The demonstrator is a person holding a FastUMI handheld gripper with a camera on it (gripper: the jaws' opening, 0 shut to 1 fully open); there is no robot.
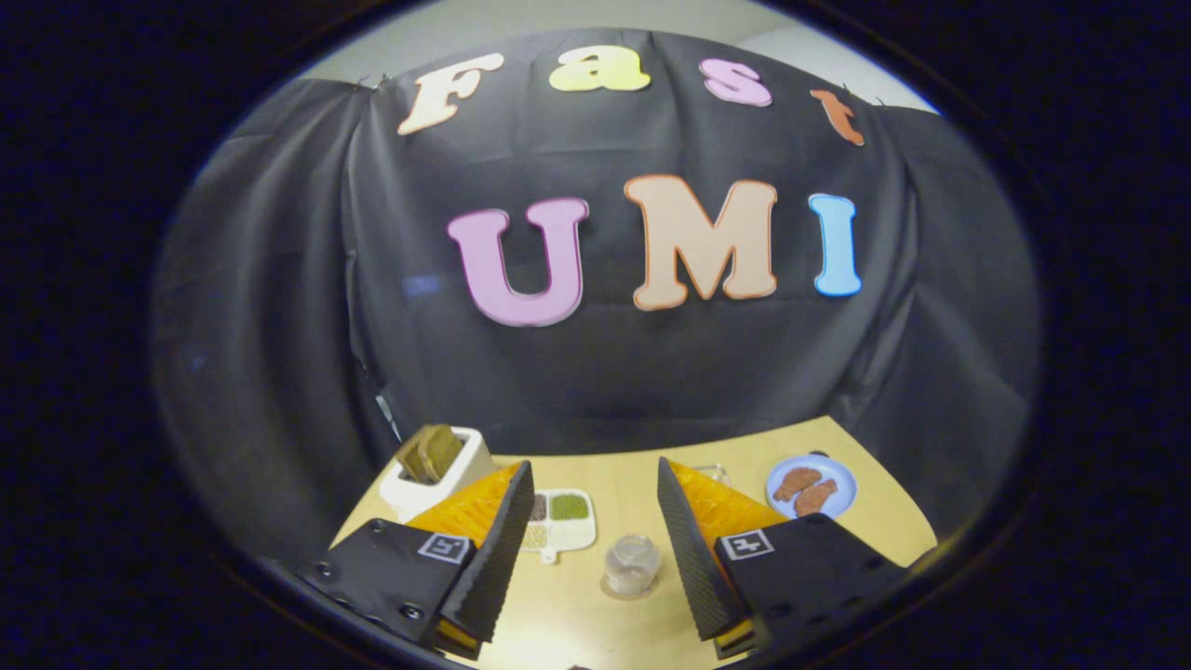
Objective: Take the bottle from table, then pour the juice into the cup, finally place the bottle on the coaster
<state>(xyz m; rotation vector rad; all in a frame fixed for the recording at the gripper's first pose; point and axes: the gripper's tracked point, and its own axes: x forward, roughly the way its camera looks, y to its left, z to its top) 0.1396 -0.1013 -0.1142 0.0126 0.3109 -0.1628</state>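
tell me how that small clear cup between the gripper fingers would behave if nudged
The small clear plastic-looking cup on the wooden table looks empty, so it is probably light and would slide or tip easily. Its thin walls may flex under a squeeze. The gripper is open around it, not touching.

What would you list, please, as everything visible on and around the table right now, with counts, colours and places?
table: one, light wood, under everything, against the black cloth wall.
clear cup: one, transparent, on the table between the fingers.
divided dish: one, white, with green and brownish fillings, beyond the cup, beside one finger.
toaster: one, white, holding brown toast, at the table's back corner beyond that same finger.
plate: one, pale blue, carrying two reddish-brown food pieces, beyond the other finger.
small clear item: one, near the plate, too hidden to identify.
gripper: one, fingers open, spread either side of the cup, holding nothing.
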